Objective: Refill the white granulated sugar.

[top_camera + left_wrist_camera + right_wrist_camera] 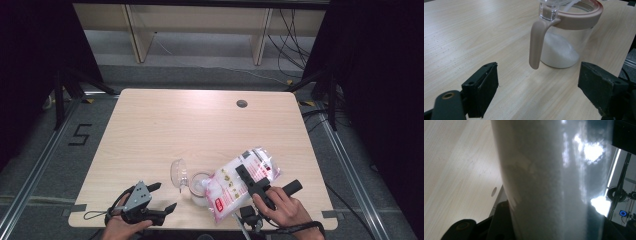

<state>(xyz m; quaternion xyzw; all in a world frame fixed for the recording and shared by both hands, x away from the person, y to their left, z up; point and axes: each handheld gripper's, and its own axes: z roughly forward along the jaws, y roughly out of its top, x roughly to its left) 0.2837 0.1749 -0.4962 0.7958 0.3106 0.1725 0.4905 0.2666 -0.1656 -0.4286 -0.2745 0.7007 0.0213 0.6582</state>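
**Bag of white grains tipped over an open jar**

At the near left edge of the pale wooden tabletop (200,125), the left gripper (162,197) rests low in the person's hand, its black jaws spread wide with nothing between them. In the left gripper view those jaws frame bare wood, with the jar just beyond them.

Right of it, near the front middle, stands the clear plastic jar with a beige rim and beige handle (564,37), partly filled with white grains. Its clear hinged lid (178,173) stands open on the jar's left side.

Further right, the right gripper (250,180) pinches a clear plastic bag of white grains with red print (235,187). The bag is tilted, its lower corner reaching down to the jar's mouth. In the right gripper view the bag's grainy white body rises between the jaws.
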